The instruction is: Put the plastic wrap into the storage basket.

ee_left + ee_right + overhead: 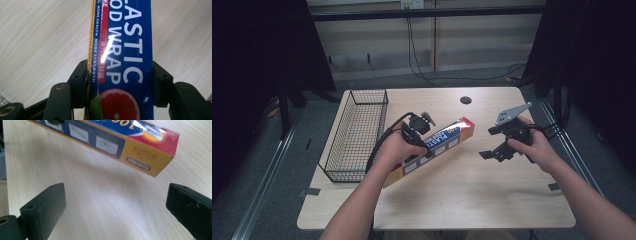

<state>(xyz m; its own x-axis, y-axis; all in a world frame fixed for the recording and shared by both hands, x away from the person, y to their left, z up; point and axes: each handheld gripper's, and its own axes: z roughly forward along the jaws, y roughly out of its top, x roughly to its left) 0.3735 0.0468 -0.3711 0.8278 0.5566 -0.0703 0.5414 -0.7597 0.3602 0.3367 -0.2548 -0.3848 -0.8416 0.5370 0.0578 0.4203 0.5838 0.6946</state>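
So the long blue, yellow and red cardboard plastic wrap box point(432, 148) sits mid-frame in the high view, lifted off the light wooden table point(472, 200), its red end tilted toward the upper right. The left gripper point(120, 75) is clamped across it, one black jaw on each long side. The right gripper point(493, 151) hangs right of centre, jaws spread wide with nothing between them. Black wire basket point(357, 135) hugs the table's left edge; lots of bare tabletop along the bottom and right

Left tool point(424, 145) clamped; right tool point(493, 150) spread wide.
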